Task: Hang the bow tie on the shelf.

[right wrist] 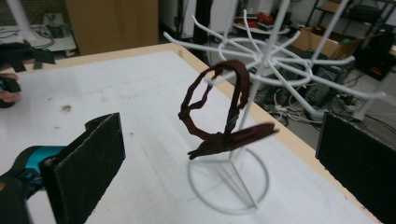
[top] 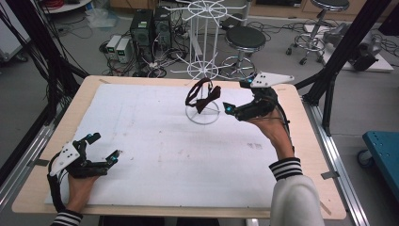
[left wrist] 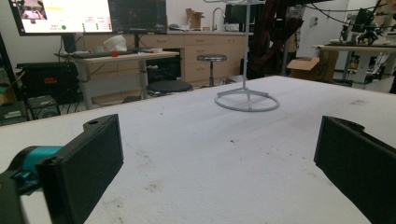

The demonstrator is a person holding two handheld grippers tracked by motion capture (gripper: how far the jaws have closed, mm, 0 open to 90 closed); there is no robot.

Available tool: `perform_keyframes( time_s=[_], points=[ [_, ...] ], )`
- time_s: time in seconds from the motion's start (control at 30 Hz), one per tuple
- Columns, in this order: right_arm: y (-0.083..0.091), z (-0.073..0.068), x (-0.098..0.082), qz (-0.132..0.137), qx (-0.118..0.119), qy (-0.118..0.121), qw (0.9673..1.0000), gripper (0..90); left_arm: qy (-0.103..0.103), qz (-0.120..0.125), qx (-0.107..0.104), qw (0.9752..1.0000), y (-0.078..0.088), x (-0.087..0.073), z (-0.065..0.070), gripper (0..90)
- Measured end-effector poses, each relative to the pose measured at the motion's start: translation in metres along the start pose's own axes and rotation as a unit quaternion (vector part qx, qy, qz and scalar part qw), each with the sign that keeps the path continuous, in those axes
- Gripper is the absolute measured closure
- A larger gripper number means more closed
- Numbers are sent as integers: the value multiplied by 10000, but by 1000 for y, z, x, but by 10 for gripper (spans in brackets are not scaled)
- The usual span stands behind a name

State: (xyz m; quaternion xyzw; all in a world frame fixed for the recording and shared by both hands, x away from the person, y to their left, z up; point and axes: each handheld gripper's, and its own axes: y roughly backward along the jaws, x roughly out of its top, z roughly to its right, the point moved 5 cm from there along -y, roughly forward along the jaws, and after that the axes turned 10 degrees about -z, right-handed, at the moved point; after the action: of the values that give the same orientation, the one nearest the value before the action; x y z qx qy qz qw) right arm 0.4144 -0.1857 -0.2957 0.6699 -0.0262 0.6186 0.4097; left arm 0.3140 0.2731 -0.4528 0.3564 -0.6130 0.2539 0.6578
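A white wire rack stands on the white mat at the table's far middle. A dark brown bow tie with its strap hangs from one of the rack's arms. In the right gripper view the bow tie hangs on the rack straight ahead, apart from the jaws. My right gripper is open just right of the rack, jaws wide. My left gripper rests open near the front left of the table, empty, with the rack's base ring far ahead.
The wooden table edge frames the mat. Behind the table are stools, computer boxes and cables on the floor. Black frame posts stand at both sides, and a blue cart is at the right.
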Motion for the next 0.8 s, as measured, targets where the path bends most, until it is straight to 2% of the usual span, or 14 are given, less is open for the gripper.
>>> perform_keyframes(
  time_s=[0.43, 0.5, 0.7, 0.77, 0.8],
  points=[
    [17, -22, -50, 130, -287, -184, 9993, 6, 6, 1, 1, 10000, 0, 0, 0, 17],
    [18, -25, -59, 173, -287, -237, 9992, 6, 12, -1, 7, 10000, 0, 0, 0, 17],
    [21, -35, -88, 347, -529, -462, 9969, 5, 15, 2, 7, 10000, 0, 0, 0, 17],
    [21, -37, -96, 259, -580, -587, 9963, 5, 3, -7, 11, 10000, 0, 0, 0, 17],
    [21, -39, -98, 304, -632, -616, 9956, 5, 13, -2, 10, 10000, 0, 0, 0, 17]
  ],
)
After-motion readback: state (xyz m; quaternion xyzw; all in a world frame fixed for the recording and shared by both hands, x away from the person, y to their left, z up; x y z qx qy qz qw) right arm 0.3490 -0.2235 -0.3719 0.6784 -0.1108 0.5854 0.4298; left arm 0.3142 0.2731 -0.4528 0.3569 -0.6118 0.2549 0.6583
